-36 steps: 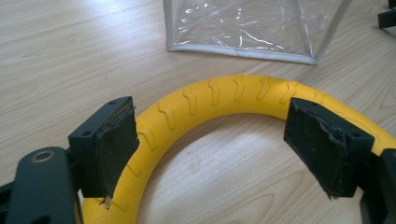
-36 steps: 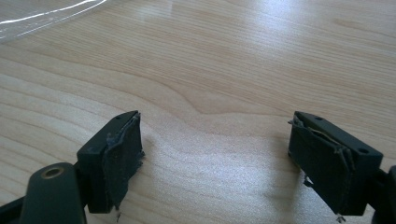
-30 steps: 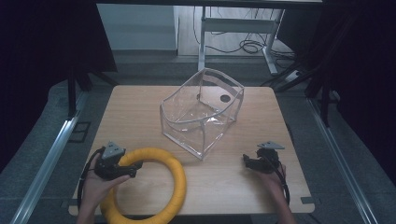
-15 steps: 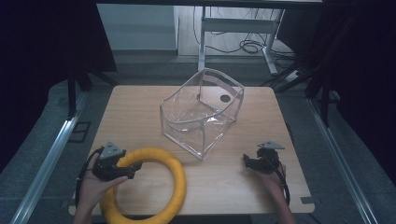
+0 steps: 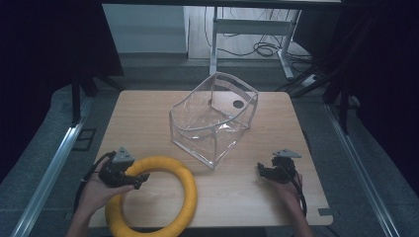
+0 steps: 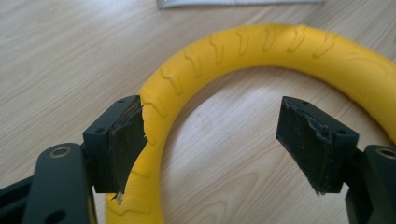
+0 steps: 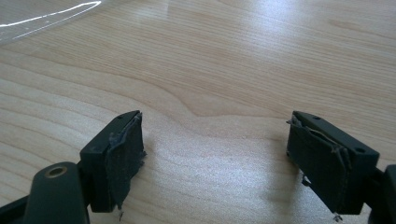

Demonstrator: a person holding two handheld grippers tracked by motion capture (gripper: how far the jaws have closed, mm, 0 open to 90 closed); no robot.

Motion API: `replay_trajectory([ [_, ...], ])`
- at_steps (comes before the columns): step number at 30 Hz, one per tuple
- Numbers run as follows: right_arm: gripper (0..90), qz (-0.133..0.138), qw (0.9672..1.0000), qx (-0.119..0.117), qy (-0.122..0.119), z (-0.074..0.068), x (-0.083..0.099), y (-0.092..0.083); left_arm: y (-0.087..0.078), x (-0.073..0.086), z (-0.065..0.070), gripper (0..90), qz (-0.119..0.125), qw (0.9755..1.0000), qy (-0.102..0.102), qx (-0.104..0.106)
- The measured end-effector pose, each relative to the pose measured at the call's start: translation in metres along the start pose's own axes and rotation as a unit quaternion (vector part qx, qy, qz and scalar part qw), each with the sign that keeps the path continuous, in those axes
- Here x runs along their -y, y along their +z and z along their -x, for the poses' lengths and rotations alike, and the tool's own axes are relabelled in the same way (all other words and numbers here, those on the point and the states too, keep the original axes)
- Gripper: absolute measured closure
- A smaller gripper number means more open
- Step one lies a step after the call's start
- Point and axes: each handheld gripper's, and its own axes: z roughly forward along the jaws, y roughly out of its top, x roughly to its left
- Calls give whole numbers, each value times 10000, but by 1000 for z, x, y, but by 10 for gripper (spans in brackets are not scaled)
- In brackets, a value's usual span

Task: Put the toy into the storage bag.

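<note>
Wooden table carries a clear bag; left gripper gapes wide, 1 pad touching the yellow ring; right gripper gapes wide over bare wood.

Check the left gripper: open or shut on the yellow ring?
Open. In its own view the left gripper has jaws wide apart, one pad against the yellow ring, the other over bare table.

Light wood-grain rectangular table is carrying two things: a clear plastic open-topped bin with a grey rim is sitting near its centre, and a yellow foam ring with tread grooves is lying flat at its near-left edge, overhanging slightly.
</note>
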Motion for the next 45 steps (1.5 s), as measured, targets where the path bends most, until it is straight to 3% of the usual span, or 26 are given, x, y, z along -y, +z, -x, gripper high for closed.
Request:
replay_trajectory([
  [3,188,2,10000,-1,-2,0,0,0,6,0,-8,235,-297,9995,22,-40],
  [5,188,1,10000,-1,-2,0,0,0,8,0,-9,235,-367,9993,43,-54],
  [8,191,2,10000,0,-1,0,0,0,16,0,-13,237,-619,9978,193,-163],
  [13,192,4,10000,5,2,0,0,0,21,-3,-18,241,-760,9967,227,-164],
  [16,193,4,10000,6,2,0,0,0,21,-2,-18,242,-723,9971,185,-126],
  [19,194,7,10000,7,5,0,0,0,13,0,-7,243,-610,9979,190,139],
  [20,194,7,10000,7,5,0,0,0,13,0,-7,242,-610,9979,190,139],
  [22,195,8,10000,8,9,0,0,0,3,2,13,241,-527,9966,359,529],
  [23,196,9,10000,9,9,0,0,0,3,2,13,240,-527,9966,359,529],
  [24,197,10,10000,11,10,0,0,0,-4,3,28,241,-503,9945,515,766],
  [26,198,16,10000,18,11,0,0,0,-5,3,33,241,-483,9937,529,866],
  [28,199,15,10000,23,15,0,0,0,-9,6,50,240,-542,9900,733,1077],
  [30,199,17,10000,25,12,0,0,0,-10,7,55,240,-574,9891,813,1089],
  [31,200,17,10000,27,14,0,0,0,-12,9,65,240,-608,9866,937,1191],
  [33,200,16,10000,26,12,0,0,0,-12,10,69,240,-619,9853,984,1248],
  [38,202,16,10000,32,9,0,0,0,-13,18,92,258,-830,9781,1250,1445],
  [40,202,17,10000,33,10,0,0,0,-12,24,102,259,-989,9731,1392,1547],
  [41,202,16,10000,36,10,0,0,0,-11,27,107,260,-1108,9692,1506,1605],
  [42,202,12,10000,33,20,0,0,0,-10,30,112,262,-1177,9672,1539,1640],
  [45,202,11,10000,35,21,0,0,0,-4,39,125,274,-1540,9583,1824,1571],
])
